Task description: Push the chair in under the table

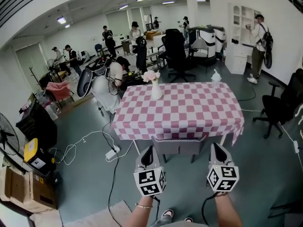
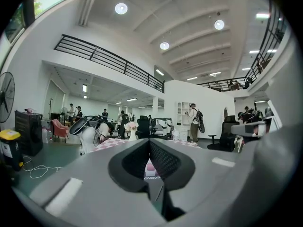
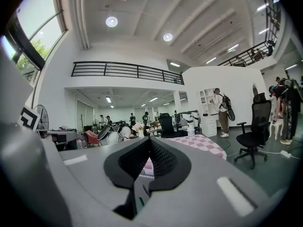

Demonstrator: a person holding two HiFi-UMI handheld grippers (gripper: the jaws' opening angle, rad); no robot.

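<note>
A grey chair (image 1: 179, 144) stands at the near edge of a table (image 1: 189, 109) covered with a pink and white checked cloth; its seat is partly under the cloth. My left gripper (image 1: 147, 150) points level at the chair back's left end, and my right gripper (image 1: 217, 146) sits just past its right end. Whether either one touches the chair I cannot tell. In the left gripper view the left gripper (image 2: 149, 141) has its jaws shut tip to tip with nothing between them. The right gripper (image 3: 150, 139) looks the same in the right gripper view. The chair is hidden in both gripper views.
A white vase with pink flowers (image 1: 155, 88) and a bottle (image 1: 216, 78) stand on the table. A black office chair (image 1: 279, 105) is on the right. A power strip (image 1: 112, 153) with cables lies on the floor at left, near a fan (image 1: 7, 136). Several people stand at the back.
</note>
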